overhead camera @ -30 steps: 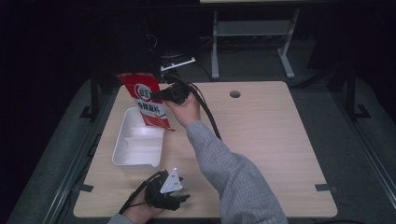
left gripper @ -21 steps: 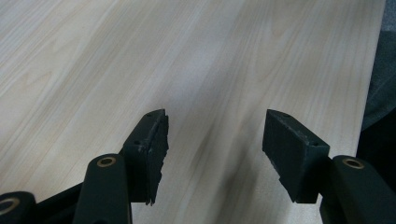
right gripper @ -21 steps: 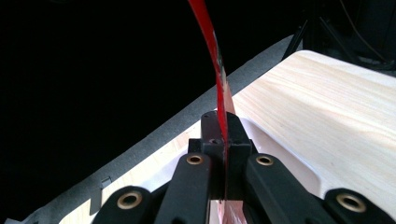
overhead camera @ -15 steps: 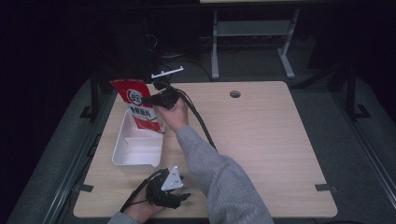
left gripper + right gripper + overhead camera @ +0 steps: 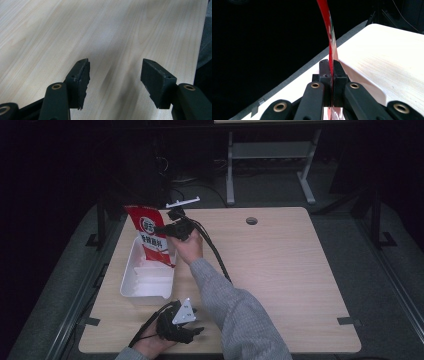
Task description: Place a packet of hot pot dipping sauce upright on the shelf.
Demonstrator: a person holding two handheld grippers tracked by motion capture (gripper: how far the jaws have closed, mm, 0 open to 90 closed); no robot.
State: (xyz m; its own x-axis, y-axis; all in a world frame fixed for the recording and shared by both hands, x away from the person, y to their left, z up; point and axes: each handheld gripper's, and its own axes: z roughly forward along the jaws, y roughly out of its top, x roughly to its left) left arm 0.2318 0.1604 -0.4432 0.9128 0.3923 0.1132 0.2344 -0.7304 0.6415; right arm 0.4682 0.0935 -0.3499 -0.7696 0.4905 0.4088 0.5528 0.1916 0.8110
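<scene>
The right gripper (image 5: 167, 229) clamps a red snack packet (image 5: 150, 234) by its edge above the white tray (image 5: 131, 288); thin, light and floppy, it bows, while the left gripper (image 5: 113, 75) rests agape on the table (image 5: 290, 265).

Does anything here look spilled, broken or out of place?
Nothing stands out. The right gripper pinches a red packet above the white tray, with nothing visibly spilled. The left gripper sits open over bare table.
</scene>
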